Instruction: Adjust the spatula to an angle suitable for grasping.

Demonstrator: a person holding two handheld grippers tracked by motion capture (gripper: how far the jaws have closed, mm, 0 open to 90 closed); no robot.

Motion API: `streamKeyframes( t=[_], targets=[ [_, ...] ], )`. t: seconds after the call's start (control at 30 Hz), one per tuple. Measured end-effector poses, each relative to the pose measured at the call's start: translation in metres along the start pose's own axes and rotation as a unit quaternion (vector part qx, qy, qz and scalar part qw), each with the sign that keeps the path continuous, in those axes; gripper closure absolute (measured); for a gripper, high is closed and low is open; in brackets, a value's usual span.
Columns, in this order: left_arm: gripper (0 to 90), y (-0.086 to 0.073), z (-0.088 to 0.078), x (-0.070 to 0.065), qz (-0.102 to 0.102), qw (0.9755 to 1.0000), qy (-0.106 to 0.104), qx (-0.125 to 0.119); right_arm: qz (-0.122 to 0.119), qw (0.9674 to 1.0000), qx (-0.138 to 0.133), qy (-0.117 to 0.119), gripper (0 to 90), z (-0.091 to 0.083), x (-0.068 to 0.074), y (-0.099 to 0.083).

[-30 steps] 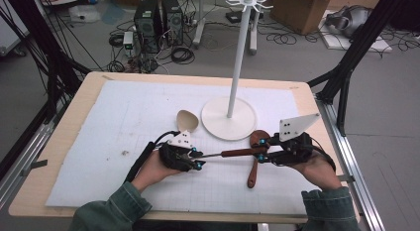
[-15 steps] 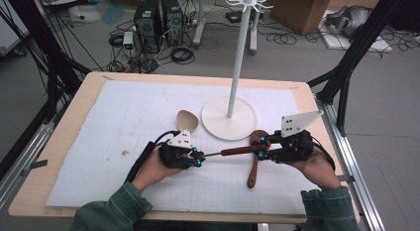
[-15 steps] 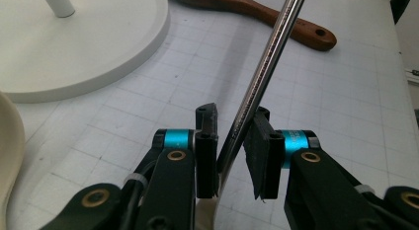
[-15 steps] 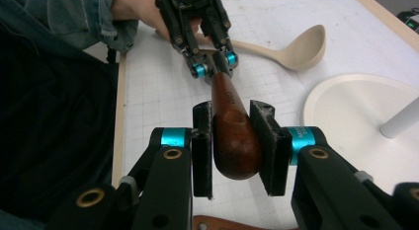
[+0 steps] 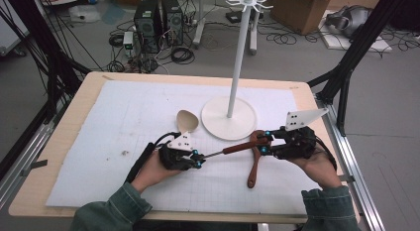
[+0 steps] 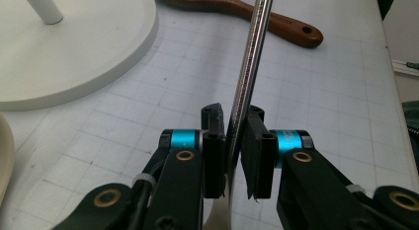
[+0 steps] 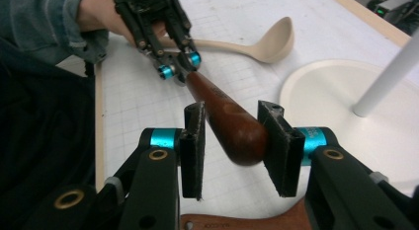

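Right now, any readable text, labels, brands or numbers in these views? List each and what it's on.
Stamped mark on the brown wooden spatula, at the bottom edge of the right gripper view: too small and blurred to read.
White grid mat: printed grid lines, no legible numbers or words.
White stand base, pale wooden ladle, wood-handled metal utensil, both hand-held grippers: no text visible.
Cardboard box and computer towers behind the table: nothing legible.

A utensil with a glossy reddish-brown wooden handle [image 7: 230,122] and shiny ribbed steel shaft [image 6: 249,67]; a matt cream ladle [image 5: 187,121]; a smooth white plastic-looking stand base [image 5: 229,118] (slight sheen); a gridded white paper sheet [image 5: 124,122].
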State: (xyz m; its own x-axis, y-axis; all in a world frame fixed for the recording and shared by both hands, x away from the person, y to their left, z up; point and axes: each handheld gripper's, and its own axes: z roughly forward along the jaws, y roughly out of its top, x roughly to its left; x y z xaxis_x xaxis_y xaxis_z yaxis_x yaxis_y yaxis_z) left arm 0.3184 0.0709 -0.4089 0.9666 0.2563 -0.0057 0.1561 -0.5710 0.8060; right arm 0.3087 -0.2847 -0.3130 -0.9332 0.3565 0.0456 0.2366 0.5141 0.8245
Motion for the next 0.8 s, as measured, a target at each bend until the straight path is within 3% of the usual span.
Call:
streamKeyframes(
  t=[0.37,0.67,0.8],
  targets=[
    [83.2,0.0,0.001,-0.003,0.007,0.9999,-0.006,0.004,0.045,0.9984,-0.01,-0.034,53.6,-0.006,-0.007,-0.011],
    [83.7,0.0,-0.001,-0.001,0.002,1.0,-0.003,0.0,0.105,0.9925,-0.03,-0.056,41.1,-0.006,-0.004,-0.027],
    [83.7,0.001,-0.003,0.0,-0.002,1.0,-0.001,-0.009,0.117,0.9907,-0.035,-0.06,38.7,0.0,0.0,-0.03]
  ],
)
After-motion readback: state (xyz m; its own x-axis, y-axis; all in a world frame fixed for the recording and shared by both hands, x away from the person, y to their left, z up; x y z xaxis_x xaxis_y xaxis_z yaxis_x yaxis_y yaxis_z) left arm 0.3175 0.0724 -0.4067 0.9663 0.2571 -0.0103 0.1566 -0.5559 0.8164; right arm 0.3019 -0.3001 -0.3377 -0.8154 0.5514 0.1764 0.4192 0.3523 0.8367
